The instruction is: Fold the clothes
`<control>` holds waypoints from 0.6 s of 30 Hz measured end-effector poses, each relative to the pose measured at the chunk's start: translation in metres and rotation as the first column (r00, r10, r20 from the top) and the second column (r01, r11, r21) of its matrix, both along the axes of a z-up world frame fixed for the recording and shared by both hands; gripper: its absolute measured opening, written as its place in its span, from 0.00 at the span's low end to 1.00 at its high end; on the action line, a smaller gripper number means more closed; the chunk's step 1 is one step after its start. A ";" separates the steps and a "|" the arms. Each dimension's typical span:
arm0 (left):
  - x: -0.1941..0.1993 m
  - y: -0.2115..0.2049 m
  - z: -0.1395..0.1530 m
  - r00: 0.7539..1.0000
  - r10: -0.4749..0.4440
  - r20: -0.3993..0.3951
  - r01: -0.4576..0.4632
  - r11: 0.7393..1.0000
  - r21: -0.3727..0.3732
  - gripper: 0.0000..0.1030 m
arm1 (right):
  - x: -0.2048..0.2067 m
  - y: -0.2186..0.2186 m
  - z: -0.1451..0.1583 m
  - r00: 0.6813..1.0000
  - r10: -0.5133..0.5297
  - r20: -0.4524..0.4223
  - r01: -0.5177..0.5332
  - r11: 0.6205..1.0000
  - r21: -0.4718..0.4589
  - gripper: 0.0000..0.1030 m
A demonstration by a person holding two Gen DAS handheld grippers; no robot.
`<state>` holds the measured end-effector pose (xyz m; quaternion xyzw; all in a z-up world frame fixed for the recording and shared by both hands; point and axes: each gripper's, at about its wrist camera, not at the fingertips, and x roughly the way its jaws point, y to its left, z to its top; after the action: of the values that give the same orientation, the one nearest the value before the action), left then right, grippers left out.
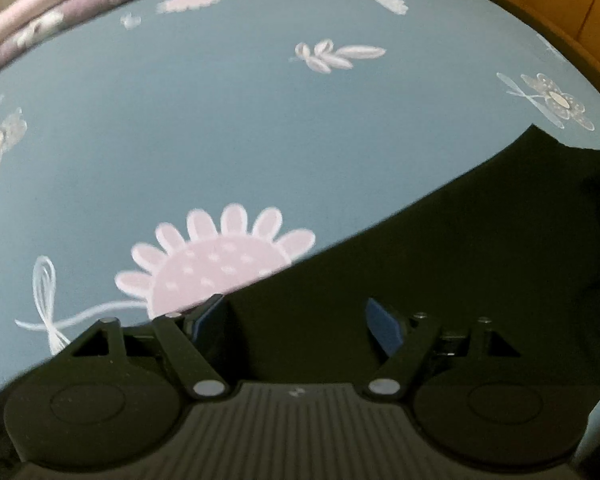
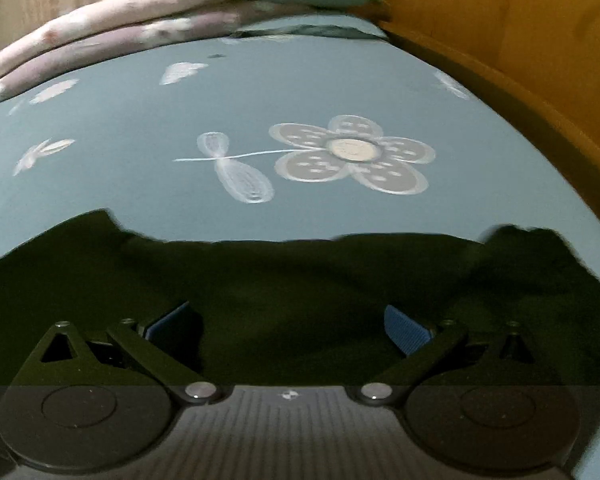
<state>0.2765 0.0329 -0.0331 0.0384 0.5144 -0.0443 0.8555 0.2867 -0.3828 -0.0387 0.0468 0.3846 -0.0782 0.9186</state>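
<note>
- The left gripper [image 1: 300, 320] is matte black plastic, with a ribbed grey panel running down the middle of its body.
- A round, flat disc housing sits on either side of that panel.
- Slim black link arms run forward from silver pivot pins and carry small screws at their far ends.
- Its fingers [image 1: 384, 326] are faced with blue pads.
- The right gripper [image 2: 296, 328] has the same black build, with ribbed blue fingers [image 2: 406, 330] and a small round black-and-white mark on the ribbed panel.
</note>
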 end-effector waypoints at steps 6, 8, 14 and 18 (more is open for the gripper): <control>0.001 0.004 -0.011 0.999 0.021 -0.034 -0.022 0.999 -0.032 0.76 | -0.023 -0.023 0.002 0.997 -0.075 0.010 0.075 0.997 -0.035 1.00; 0.001 0.006 -0.015 0.999 0.028 -0.045 -0.030 0.999 -0.042 0.76 | -0.029 -0.031 -0.002 0.995 -0.098 -0.001 0.097 0.994 -0.058 1.00; -0.001 0.009 -0.018 0.999 0.029 -0.046 -0.031 0.998 -0.055 0.76 | -0.046 -0.036 0.007 0.990 -0.137 0.011 0.137 0.988 -0.067 1.00; 0.001 0.010 -0.019 0.998 0.031 -0.052 -0.034 0.998 -0.059 0.77 | -0.049 -0.030 0.005 0.996 -0.088 -0.027 0.087 0.995 -0.053 1.00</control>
<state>0.2777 0.0424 -0.0522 0.0031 0.5352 -0.0469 0.8434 0.2374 -0.4125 -0.0336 0.0385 0.3937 -0.1290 0.9093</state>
